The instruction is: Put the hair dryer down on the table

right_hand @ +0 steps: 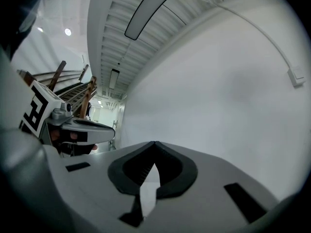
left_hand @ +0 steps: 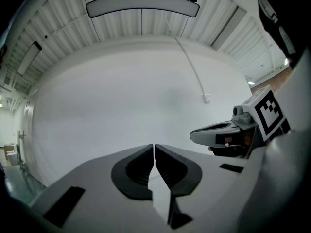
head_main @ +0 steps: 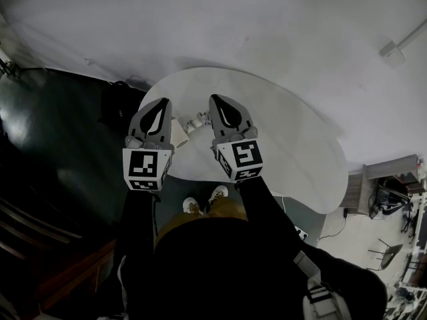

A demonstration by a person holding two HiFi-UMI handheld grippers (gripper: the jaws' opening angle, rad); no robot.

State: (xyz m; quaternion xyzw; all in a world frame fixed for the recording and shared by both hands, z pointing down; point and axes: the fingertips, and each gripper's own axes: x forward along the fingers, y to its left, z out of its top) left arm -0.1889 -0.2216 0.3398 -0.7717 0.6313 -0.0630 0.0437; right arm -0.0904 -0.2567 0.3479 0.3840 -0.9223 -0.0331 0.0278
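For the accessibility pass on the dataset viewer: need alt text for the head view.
The left gripper and right gripper are held side by side above a white rounded table, both shut and empty. Between them, small pale items lie on the table, too small to identify; the person's shoes show below.

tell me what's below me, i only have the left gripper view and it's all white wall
observer: The head view shows a round white table under the raised grippers.
operator: is the right gripper holding anything
observer: No. In the right gripper view, the right gripper has its jaws together with nothing between them.
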